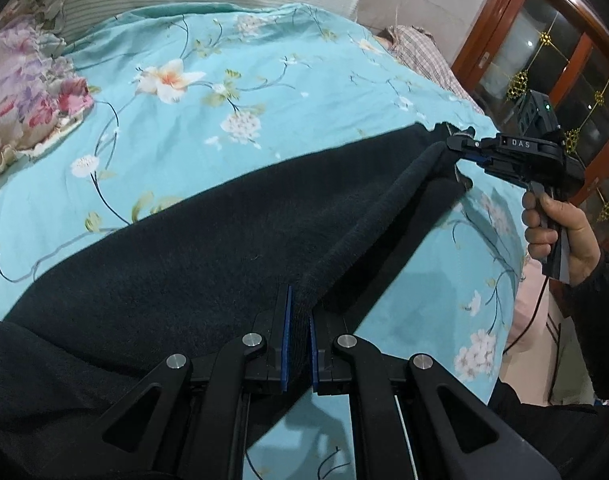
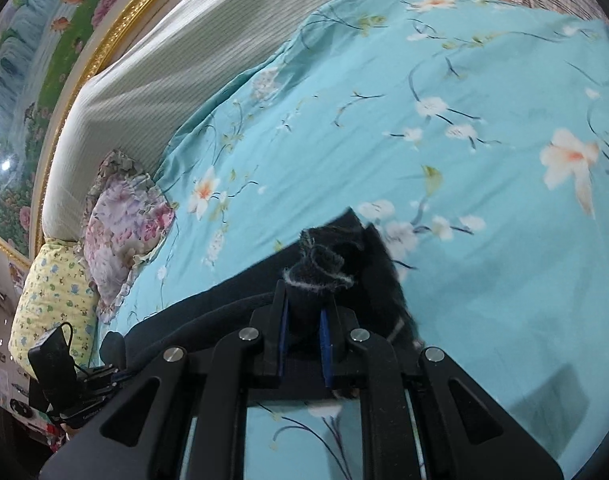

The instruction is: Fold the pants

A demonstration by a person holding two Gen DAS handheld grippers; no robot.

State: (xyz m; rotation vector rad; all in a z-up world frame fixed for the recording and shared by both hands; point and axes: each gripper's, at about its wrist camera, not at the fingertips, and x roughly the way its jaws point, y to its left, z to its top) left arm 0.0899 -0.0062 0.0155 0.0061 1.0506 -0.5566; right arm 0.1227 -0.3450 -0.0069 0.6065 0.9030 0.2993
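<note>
Dark fleece pants [image 1: 192, 264] lie across a turquoise flowered bedsheet [image 1: 264, 92]. My left gripper [image 1: 299, 312] is shut on the pants' near edge and lifts it off the sheet. My right gripper [image 1: 458, 152] is shut on the far end of the same edge, so a taut fold runs between the two. In the right wrist view my right gripper [image 2: 304, 300] pinches a bunched leg hem of the pants [image 2: 324, 268] with a frayed pale rim. My left gripper [image 2: 104, 376] shows there at the lower left, on the dark cloth.
Floral pillows [image 1: 24, 92] lie at the left of the bed, and a yellow printed one [image 2: 52, 308] beside them. A striped headboard cushion [image 2: 152, 72] stands behind. A plaid cloth [image 1: 420, 52] and a wooden glass cabinet [image 1: 552, 60] are at the right.
</note>
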